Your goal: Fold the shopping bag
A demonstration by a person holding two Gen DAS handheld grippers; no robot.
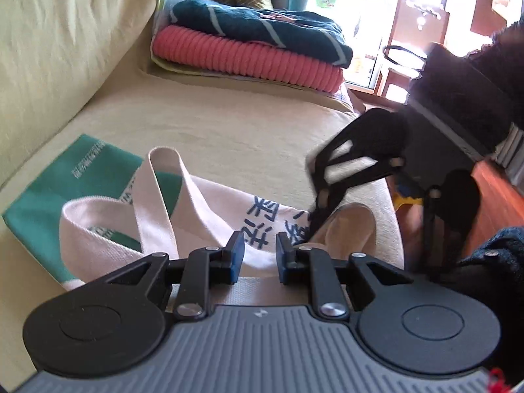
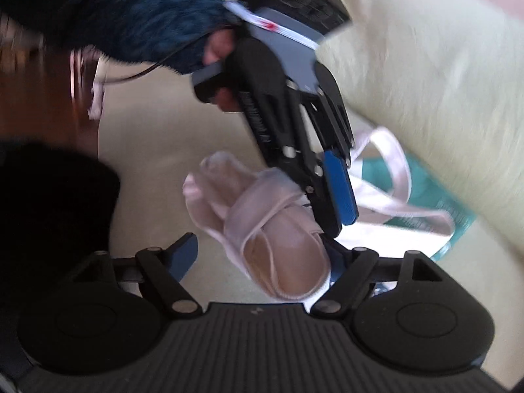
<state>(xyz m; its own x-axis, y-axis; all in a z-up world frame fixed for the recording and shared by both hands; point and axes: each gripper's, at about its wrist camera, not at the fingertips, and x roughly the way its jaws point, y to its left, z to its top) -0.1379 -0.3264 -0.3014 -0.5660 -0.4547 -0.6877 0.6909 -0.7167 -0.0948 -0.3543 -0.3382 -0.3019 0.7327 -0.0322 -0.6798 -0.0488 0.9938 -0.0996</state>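
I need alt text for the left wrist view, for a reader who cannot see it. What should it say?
A cream canvas shopping bag with dark blue print and long handles lies crumpled on a pale yellow sofa, partly over a green folded item. The left gripper hovers over it, jaws apart; the right gripper touches the bag's far edge. Folded blankets sit behind.

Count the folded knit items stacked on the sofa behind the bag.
2. A pink ribbed knit lies at the bottom of the stack, and a dark teal striped one rests on top of it. A thin pale layer shows beneath them; more may be hidden.
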